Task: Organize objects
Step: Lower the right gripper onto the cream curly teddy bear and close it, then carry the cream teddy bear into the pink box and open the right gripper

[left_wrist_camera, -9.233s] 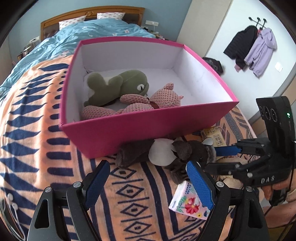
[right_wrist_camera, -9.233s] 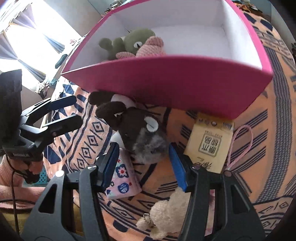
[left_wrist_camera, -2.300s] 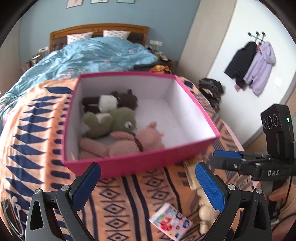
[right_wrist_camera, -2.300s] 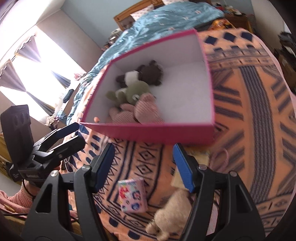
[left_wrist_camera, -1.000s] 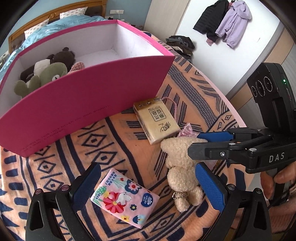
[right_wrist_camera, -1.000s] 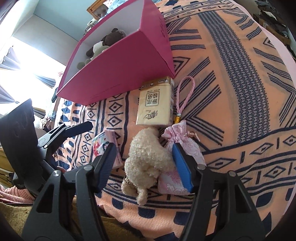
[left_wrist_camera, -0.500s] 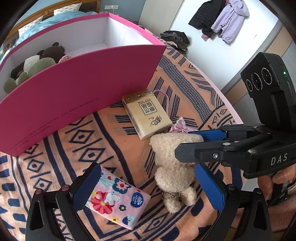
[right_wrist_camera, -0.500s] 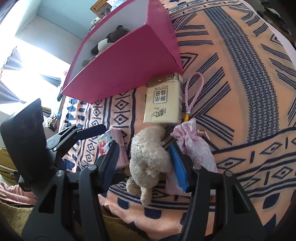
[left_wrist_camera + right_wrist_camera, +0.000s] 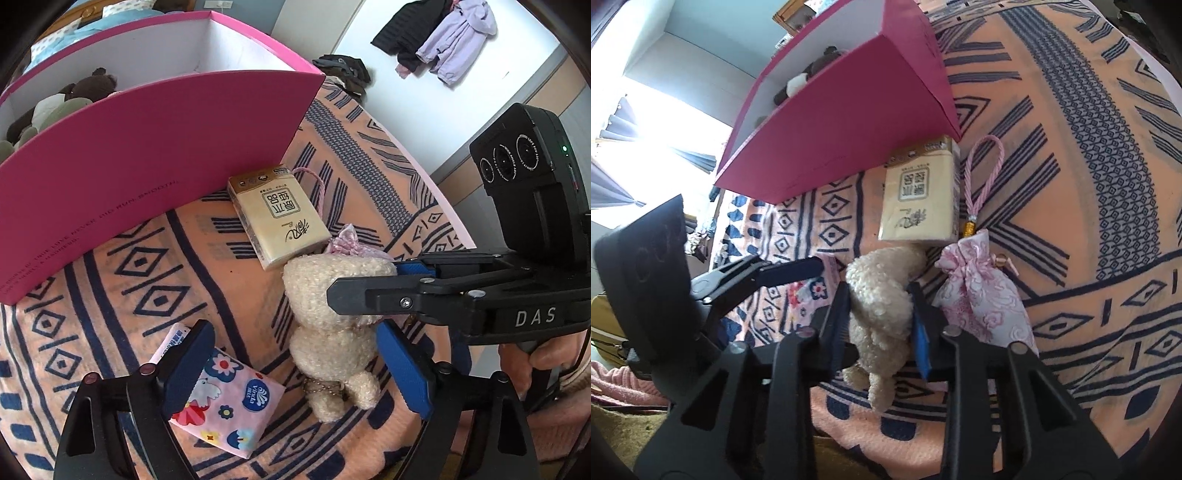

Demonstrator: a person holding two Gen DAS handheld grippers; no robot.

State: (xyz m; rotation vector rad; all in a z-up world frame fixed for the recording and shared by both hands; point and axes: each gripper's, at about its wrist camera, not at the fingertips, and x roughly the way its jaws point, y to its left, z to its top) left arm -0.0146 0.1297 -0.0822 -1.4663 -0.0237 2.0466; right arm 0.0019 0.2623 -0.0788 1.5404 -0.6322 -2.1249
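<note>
A cream plush bear [image 9: 879, 306] lies on the orange patterned bedspread, and my right gripper [image 9: 879, 295] is shut on its head. In the left wrist view that right gripper [image 9: 365, 280] reaches in from the right across the bear [image 9: 332, 343]. My left gripper [image 9: 295, 373] points down over a floral tissue pack [image 9: 225, 402]. Its jaws are closing, with the pack and the bear's legs between them and no pad pressing. The left gripper [image 9: 790, 269] also shows in the right wrist view above the pack [image 9: 809, 291]. The pink box [image 9: 147, 147] holds several plush toys [image 9: 55, 107].
A yellow tissue packet [image 9: 280, 218] lies against the pink box [image 9: 842, 122]. A pink brocade sachet [image 9: 982, 295] with a cord loop lies right of the bear. The bed's edge runs along the right. Coats [image 9: 443, 40] hang on the far wall. A hand [image 9: 546, 354] grips the right gripper.
The right gripper's jaws have closed onto the cream bear's head. The left gripper's jaws have narrowed and sit a little lower over the floral pack.
</note>
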